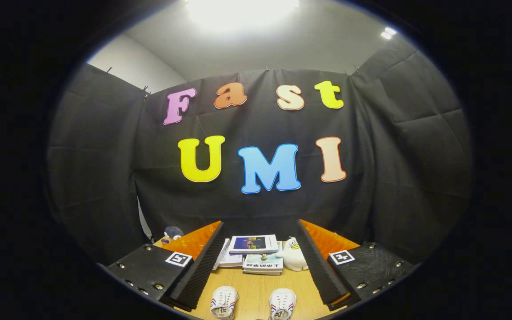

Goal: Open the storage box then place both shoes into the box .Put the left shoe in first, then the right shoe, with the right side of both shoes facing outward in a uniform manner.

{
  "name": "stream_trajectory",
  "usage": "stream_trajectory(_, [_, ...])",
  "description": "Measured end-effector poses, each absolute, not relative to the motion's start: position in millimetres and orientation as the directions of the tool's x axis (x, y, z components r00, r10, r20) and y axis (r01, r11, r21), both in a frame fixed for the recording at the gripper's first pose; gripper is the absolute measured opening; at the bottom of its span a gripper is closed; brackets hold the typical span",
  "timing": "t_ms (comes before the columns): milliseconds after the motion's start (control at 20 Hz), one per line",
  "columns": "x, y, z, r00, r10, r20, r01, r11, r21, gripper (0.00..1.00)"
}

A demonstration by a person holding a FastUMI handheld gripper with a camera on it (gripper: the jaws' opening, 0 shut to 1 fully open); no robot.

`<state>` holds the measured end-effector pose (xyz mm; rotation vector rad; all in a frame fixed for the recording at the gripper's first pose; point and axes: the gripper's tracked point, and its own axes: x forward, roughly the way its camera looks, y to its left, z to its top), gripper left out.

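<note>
Shoes on wooden table (256,284), near side, between the fingers: left shoe (223,302), right shoe (282,304), side by side, apart. Long axes run near-to-far, toes pointing far toward stacked books (256,254). Plush duck (294,255) right of books. Gripper (260,266) wide open, holding nothing.

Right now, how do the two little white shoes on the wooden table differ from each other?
The left white shoe with red and blue side stripes lies nearer the left finger; the right white striped shoe lies nearer the right finger. The left shoe shows more of its length; the right one is cut off lower. Both lie toes pointing away, side by side but apart, between the open jaws of the gripper, untouched.
</note>
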<state>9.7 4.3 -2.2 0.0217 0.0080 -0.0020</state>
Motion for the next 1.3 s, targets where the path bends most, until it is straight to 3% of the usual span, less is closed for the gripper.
stream_trajectory(350, [15.3,9.4,-15.1,1.0,0.012,-0.025,-0.012,1.0,0.022,0.97])
stream_trajectory(650, [32.1,35.9,-48.3,0.987,0.111,-0.118,-0.097,0.989,0.113,0.97])
stream_trajectory(950, [45.7,89.3,-96.7,0.931,0.284,-0.232,-0.25,0.954,0.163,0.97])
stream_trajectory(1300, [47.0,160.3,-158.7,0.775,0.513,-0.368,-0.408,0.852,0.328,0.97])
